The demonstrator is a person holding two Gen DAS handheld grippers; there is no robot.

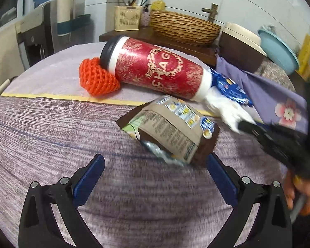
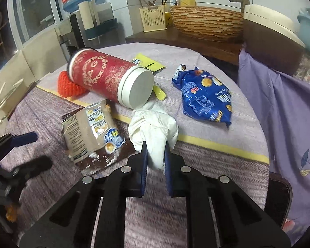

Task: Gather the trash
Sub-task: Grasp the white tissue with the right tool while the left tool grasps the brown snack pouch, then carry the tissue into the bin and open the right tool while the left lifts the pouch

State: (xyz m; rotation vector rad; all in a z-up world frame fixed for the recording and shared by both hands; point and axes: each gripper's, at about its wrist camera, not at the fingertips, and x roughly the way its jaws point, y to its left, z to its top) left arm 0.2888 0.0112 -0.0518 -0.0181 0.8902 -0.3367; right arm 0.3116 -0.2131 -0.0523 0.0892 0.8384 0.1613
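The right gripper [image 2: 156, 155] has its blue pads closed on a crumpled white tissue [image 2: 153, 130], pinching its near end just above the cloth-covered table [image 2: 206, 186]. The left gripper [image 1: 155, 165] is spread wide, its jaws either side of a brown snack wrapper [image 1: 171, 132] lying near the table's middle. A red tumbler [image 2: 109, 78] lies on its side behind both, and a blue snack bag [image 2: 206, 97] sits toward the right edge. The step in hand seems to be picking up trash; next, the tissue likely needs lifting away, and the left jaws closing on the wrapper.
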